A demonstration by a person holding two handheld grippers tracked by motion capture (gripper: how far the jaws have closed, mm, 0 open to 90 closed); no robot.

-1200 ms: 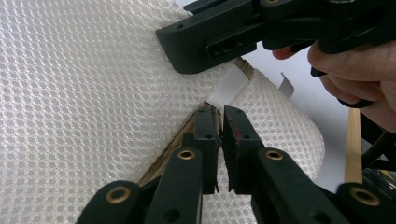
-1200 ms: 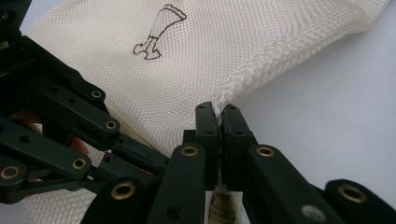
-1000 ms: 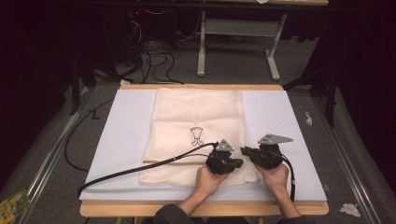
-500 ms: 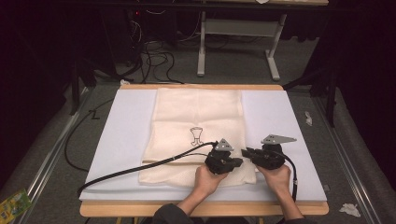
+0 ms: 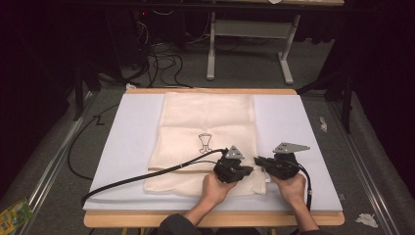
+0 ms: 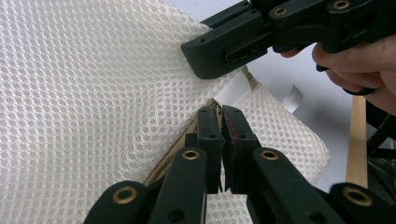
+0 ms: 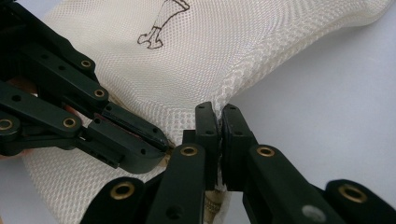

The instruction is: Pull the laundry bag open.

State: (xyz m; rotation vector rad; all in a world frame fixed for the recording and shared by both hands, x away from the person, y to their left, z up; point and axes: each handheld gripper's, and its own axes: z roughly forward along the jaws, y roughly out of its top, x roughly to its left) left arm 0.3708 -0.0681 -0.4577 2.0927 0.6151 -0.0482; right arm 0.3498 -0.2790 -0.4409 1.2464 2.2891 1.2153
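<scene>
Near the front edge of the white foam-covered table (image 5: 127, 147), both grippers are pinching the cream mesh zippered laundry bag (image 5: 205, 122), the left gripper (image 6: 223, 114) clamping its zipper seam while the right gripper (image 7: 219, 116) is gripping the corner edge, apparently bracing it for zipping.

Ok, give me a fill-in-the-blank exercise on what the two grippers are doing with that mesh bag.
1. The left gripper and the right gripper both have their jaws ____.
2. Both grip the cream mesh bag at its corner ____ to the person.
3. The small outline drawing on the bag is printed in ____.
4. The bag lies on a ____ mat that covers the table.

Missing words: shut; nearest; black; white
</scene>
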